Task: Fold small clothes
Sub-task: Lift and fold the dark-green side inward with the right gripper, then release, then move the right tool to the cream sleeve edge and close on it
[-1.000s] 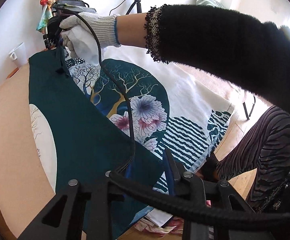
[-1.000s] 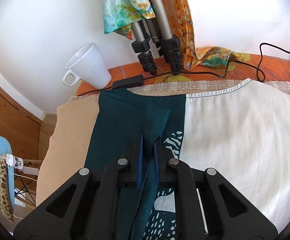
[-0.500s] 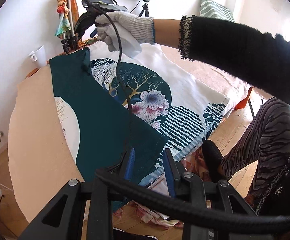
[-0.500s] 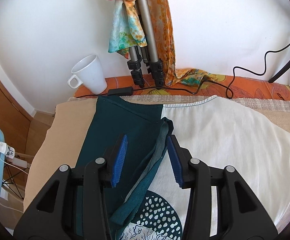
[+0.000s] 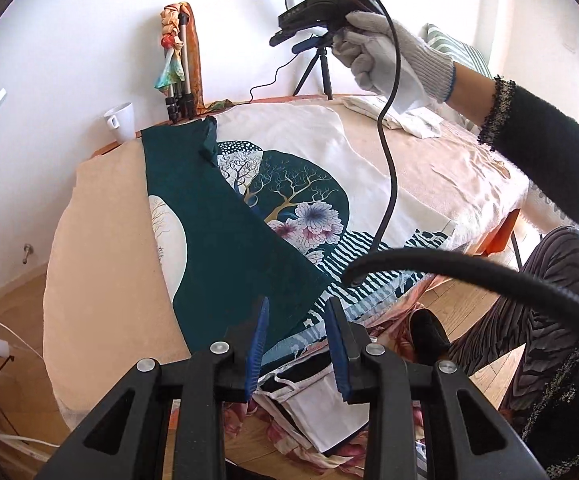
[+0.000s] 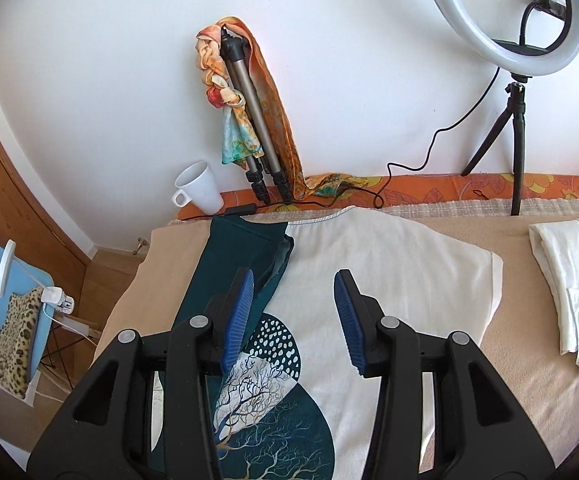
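A white top [image 5: 353, 168] with a tree and flower print lies flat on the beige-covered table [image 5: 109, 280]. Its dark teal left side [image 5: 217, 216] is folded over the print, with a small crumpled teal tip at the far end. My left gripper [image 5: 295, 320] hovers open above the near hem, nothing between its blue pads. A white-gloved hand holds my right gripper [image 5: 305, 36] high over the far end. In the right wrist view that right gripper [image 6: 295, 280] is open and empty above the top [image 6: 369, 272] and the teal fold [image 6: 241, 240].
A white mug [image 6: 199, 188], a folded tripod [image 6: 249, 120] hung with scarves and a ring light [image 6: 501, 20] stand along the far wall. Folded white cloth [image 6: 569, 280] lies at the right. More clothes [image 5: 321, 412] are piled below the near edge, beside the person's striped trouser leg [image 5: 529, 300].
My right gripper opened, let go of the teal edge at the far end and rose up and away from it. My left gripper drew back from the hem and lifted a little.
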The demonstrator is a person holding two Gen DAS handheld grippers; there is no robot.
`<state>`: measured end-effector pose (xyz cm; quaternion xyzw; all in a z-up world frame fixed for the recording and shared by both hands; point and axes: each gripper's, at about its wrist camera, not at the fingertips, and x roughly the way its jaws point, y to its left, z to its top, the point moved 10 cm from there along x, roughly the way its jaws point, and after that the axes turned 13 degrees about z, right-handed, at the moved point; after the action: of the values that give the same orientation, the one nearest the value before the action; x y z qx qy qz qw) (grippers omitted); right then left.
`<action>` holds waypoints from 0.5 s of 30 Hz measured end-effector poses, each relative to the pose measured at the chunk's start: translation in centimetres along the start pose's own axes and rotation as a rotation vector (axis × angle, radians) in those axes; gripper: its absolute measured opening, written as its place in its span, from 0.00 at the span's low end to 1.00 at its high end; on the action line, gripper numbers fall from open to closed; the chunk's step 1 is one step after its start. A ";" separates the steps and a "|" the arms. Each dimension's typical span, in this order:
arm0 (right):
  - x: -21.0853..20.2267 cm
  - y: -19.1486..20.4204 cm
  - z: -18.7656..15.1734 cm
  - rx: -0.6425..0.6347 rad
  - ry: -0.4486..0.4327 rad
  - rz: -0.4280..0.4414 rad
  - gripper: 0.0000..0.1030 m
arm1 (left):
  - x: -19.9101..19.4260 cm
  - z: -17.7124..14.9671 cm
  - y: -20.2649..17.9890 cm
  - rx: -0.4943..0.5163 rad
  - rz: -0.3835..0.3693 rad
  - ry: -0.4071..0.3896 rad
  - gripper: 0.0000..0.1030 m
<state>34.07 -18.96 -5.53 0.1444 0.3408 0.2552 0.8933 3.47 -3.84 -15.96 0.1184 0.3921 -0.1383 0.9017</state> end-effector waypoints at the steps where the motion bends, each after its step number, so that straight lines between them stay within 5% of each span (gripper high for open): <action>1: -1.6 -0.7 -0.1 0.002 -0.013 -0.007 0.44 | -0.2 0.0 -0.2 -0.007 -0.003 -0.004 0.28; 8: -12.3 -6.9 -1.8 0.045 -0.084 -0.065 0.46 | -0.7 0.8 -1.5 0.012 0.088 -0.069 0.28; 15: -18.9 -13.4 -7.2 0.087 -0.086 -0.134 0.53 | -0.7 3.2 -5.9 0.023 0.105 -0.201 0.30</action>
<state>21.86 -39.89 -6.43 0.1707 0.3217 0.1733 0.9151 3.16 -10.23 -13.97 0.1345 0.2913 -0.1068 0.9411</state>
